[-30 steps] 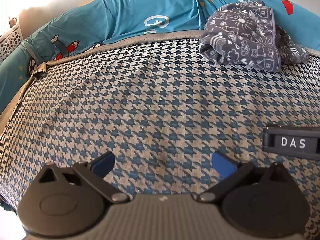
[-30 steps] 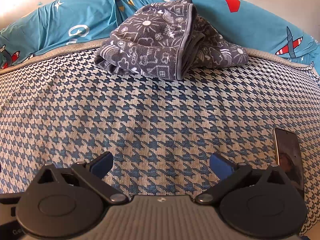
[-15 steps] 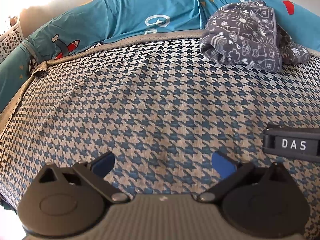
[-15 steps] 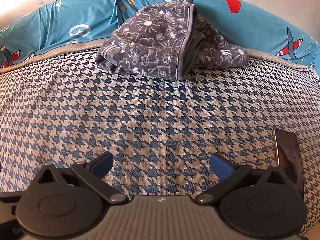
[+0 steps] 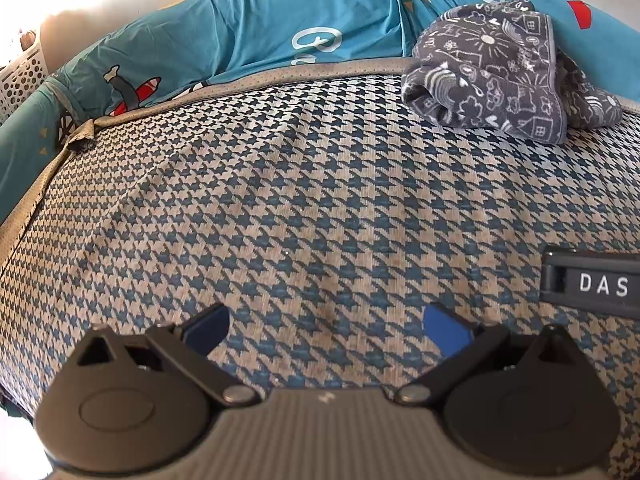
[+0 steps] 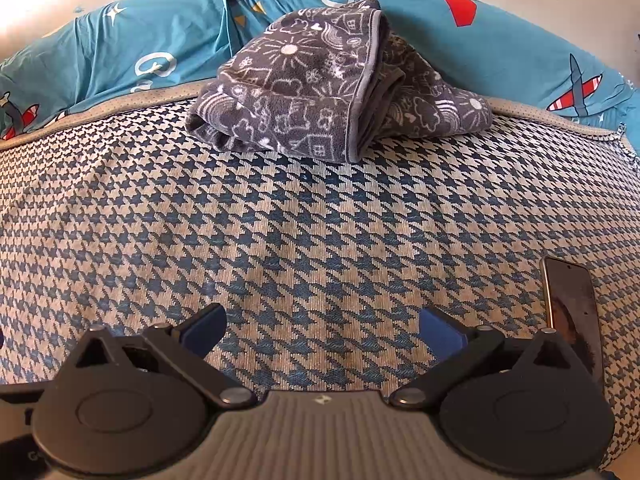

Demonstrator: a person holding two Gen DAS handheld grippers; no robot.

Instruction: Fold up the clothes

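Observation:
A folded dark grey garment with white doodle print [image 6: 320,92] lies at the far edge of the houndstooth-covered surface [image 6: 280,220]; it also shows at the upper right of the left wrist view [image 5: 504,76]. My left gripper [image 5: 326,330] is open and empty, low over the houndstooth surface [image 5: 260,208], far from the garment. My right gripper [image 6: 322,328] is open and empty, also well short of the garment. The right gripper's body, marked DAS [image 5: 596,284], shows at the right edge of the left wrist view.
A blue printed sheet [image 6: 120,52] bunches along the far edge, also seen in the left wrist view [image 5: 280,36]. A phone [image 6: 574,308] lies at the right. A white perforated basket [image 5: 20,80] stands at the far left.
Both grippers stay open and nearly still. The right wrist view has drifted slightly, so the garment sits a little lower and further right in it.

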